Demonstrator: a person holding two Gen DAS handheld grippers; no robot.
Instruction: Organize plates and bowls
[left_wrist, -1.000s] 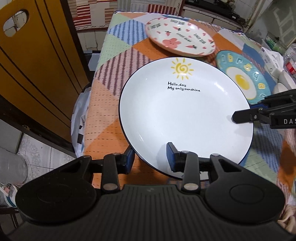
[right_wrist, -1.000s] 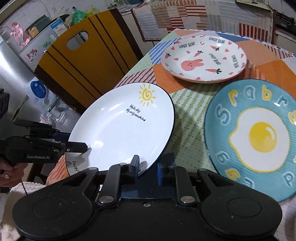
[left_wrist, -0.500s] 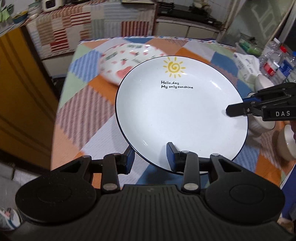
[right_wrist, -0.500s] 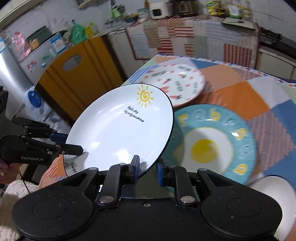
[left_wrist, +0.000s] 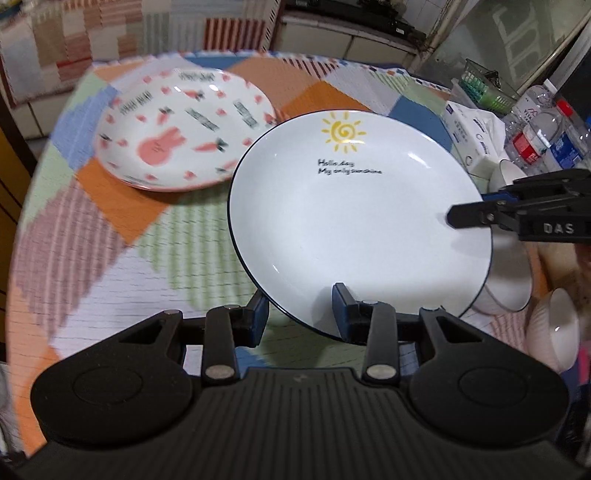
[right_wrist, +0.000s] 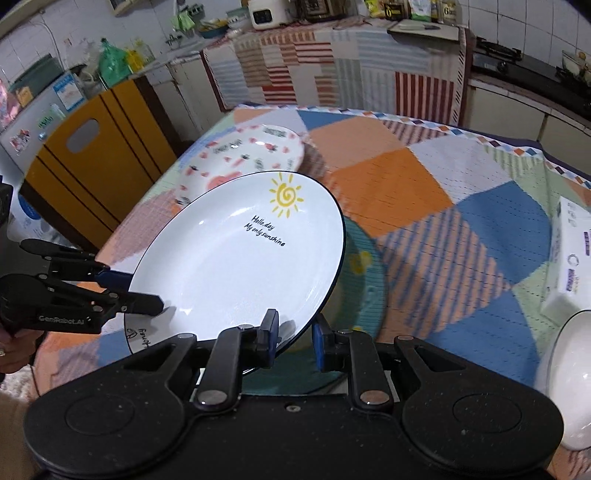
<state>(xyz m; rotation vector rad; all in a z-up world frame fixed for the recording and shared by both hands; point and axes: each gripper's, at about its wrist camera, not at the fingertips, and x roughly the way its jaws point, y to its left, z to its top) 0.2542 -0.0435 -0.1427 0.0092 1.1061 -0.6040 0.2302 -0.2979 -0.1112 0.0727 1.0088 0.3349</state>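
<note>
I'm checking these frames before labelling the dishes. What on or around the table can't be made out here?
- Blue plate: right wrist view, mostly hidden under the sun plate; its picture can't be read.
- Rabbit plate: blurred in both views; its lettering is unreadable.
- White bowls: left wrist view, partly behind the sun plate and the right gripper; their count is unclear.
- Second dark-rimmed plate: right wrist view, only a sliver shows below the left gripper.
</note>
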